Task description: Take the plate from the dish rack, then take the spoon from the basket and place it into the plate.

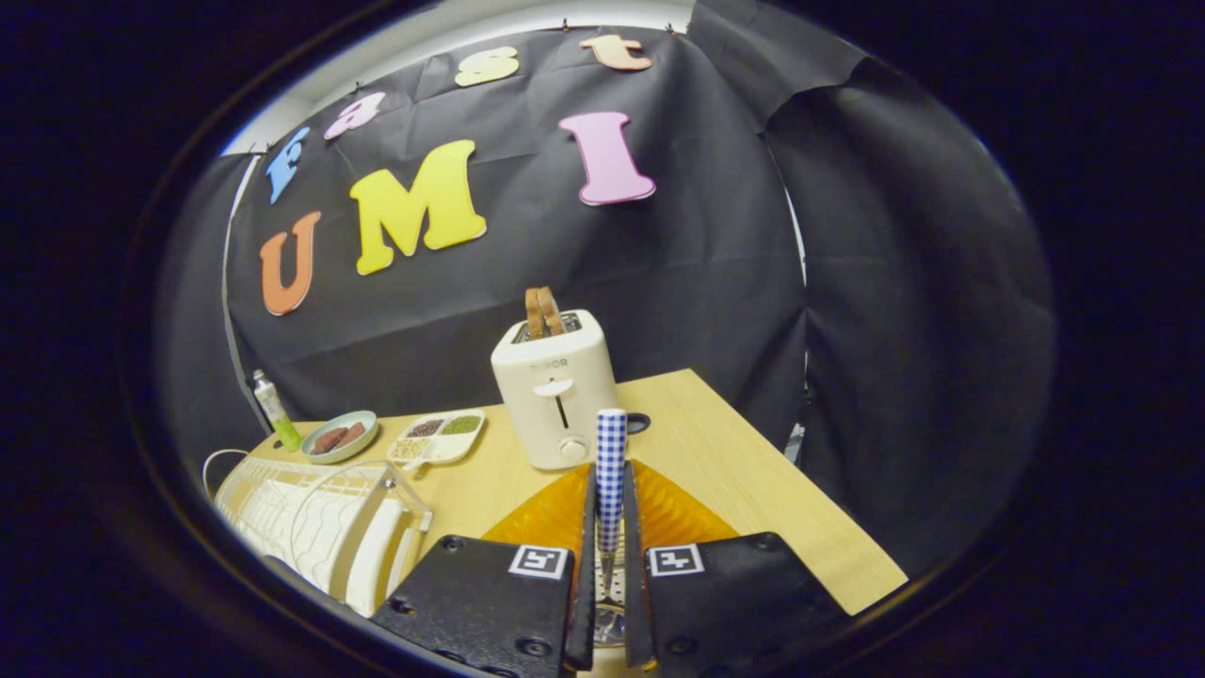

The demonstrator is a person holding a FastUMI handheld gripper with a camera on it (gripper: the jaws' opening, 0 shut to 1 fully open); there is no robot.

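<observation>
You are holding the spoon (611, 471) in the gripper (610, 527): its fingers are standing narrow and pressing on the checked handle from both sides, and the handle is pointing up. The bowl of the spoon is hanging low between the fingers, where I cannot see it well. The orange plate (673, 513) is lying on the desk (753, 471) just ahead of the fingers, partly under them. The dish rack (311, 527) is standing to the left, and the toaster (555, 386) is beyond the plate.

I think the danger is in the release. The spoon is standing upright, so if you are opening from high, it may bounce or tip over the plate's rim. A slippery handle may also slide down early.
</observation>
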